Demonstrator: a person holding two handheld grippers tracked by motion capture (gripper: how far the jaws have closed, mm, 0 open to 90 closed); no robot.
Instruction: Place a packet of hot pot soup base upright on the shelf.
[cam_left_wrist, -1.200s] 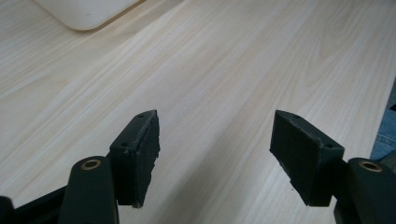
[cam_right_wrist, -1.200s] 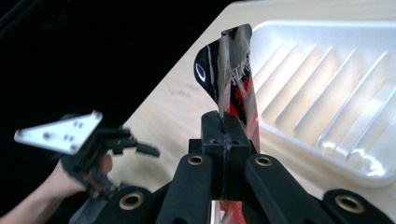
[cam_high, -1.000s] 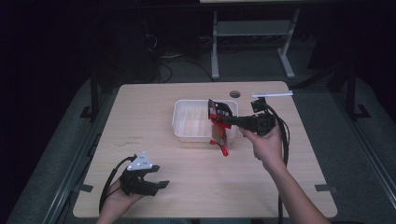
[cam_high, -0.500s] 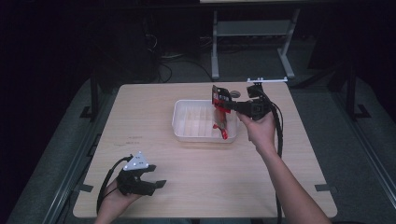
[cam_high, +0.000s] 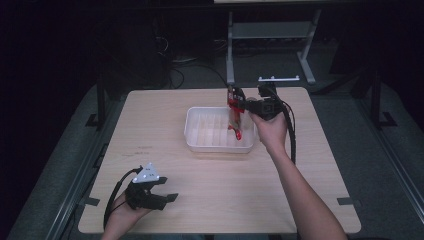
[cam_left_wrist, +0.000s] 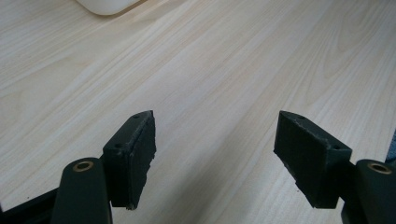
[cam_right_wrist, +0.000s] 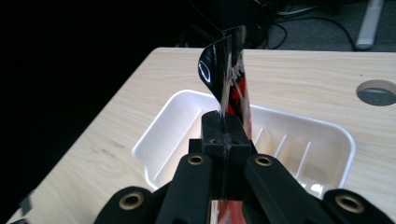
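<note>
A thin red and black packet (cam_right_wrist: 232, 79) is clamped between the pads of the right gripper (cam_high: 242, 106), whose 2 jaws are pressed together on it with no gap to be seen in the right gripper view. The packet is held edge-on ahead of the gripper, and part of it also hangs down below the jaws, where in the high view its lower end (cam_high: 235, 124) is seen over the right side of the white tray (cam_high: 196, 142); whether that end touches the tray floor cannot be told. The long axis is judged to run roughly up and down, through the jaws, with the upper end rising in front of the gripper and curling to one side. From that curl and its glossy face, the packet is judged to be light, limp and somewhat slippery, more like foil or film than card, so it is likely to flop or swing when moved and could slide out if the grip is eased. It is best taken flat across its 2 faces near the middle, as is done here, not by a loose corner. The left gripper (cam_high: 150, 196) rests low over the bare table (cam_left_wrist: 243, 60), well apart from the tray, with its jaws spread wide and nothing between them.
</note>
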